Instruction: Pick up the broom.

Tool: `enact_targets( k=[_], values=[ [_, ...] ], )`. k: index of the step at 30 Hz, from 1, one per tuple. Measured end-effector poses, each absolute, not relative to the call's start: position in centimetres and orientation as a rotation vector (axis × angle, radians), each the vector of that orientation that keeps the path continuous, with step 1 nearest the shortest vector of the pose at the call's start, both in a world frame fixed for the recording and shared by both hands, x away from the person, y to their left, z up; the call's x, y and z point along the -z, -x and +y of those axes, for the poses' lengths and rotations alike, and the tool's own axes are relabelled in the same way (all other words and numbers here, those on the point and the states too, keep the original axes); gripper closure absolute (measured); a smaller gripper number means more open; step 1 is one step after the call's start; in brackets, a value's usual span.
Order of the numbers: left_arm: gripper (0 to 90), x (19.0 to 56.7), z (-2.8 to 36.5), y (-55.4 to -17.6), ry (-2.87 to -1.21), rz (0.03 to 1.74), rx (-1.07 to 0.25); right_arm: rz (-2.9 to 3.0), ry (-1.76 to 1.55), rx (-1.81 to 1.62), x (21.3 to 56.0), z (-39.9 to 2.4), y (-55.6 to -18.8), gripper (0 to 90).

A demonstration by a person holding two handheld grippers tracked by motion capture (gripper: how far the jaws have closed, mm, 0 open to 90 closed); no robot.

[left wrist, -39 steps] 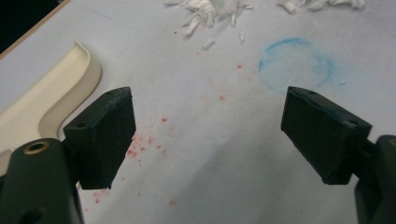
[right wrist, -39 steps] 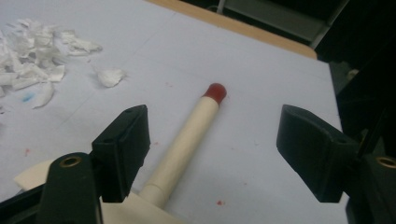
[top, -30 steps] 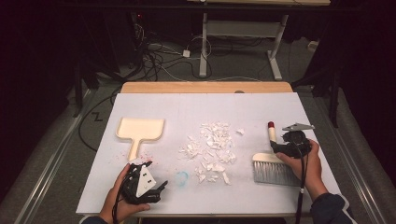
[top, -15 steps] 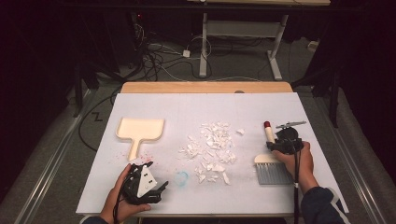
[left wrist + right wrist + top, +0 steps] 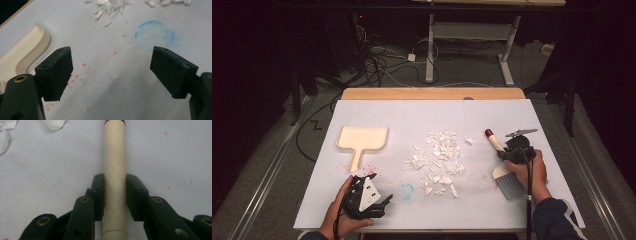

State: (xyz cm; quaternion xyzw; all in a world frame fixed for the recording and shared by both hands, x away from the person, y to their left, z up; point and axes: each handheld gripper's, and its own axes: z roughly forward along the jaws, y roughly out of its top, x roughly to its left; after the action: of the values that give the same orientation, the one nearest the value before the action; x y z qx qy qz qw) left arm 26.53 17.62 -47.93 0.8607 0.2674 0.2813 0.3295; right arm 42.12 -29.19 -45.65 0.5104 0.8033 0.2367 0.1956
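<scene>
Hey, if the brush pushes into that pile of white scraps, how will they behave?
The white scraps look small, thin and loose, so they'd probably slide easily and scatter rather than move together. Probably very light, some may flick past the brush. The dustpan lies well to their left, so several sweeps seem likely.

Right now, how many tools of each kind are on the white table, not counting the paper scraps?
Brush, cream handle with red tip: 1
Dustpan, cream: 1
Hand-held tongs: 2, left tongs and right tongs
Total: 4
</scene>
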Motion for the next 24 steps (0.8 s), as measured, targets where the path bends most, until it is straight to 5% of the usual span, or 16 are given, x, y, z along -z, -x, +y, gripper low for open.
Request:
enact_targets(
  k=[24],
  values=[
    [17.4,47.9,17.9,-26.2,-2.251,0.719,-0.730,2.076,-1.165,-1.097,40.3,-32.5,-33.9,71.9]
  ],
)
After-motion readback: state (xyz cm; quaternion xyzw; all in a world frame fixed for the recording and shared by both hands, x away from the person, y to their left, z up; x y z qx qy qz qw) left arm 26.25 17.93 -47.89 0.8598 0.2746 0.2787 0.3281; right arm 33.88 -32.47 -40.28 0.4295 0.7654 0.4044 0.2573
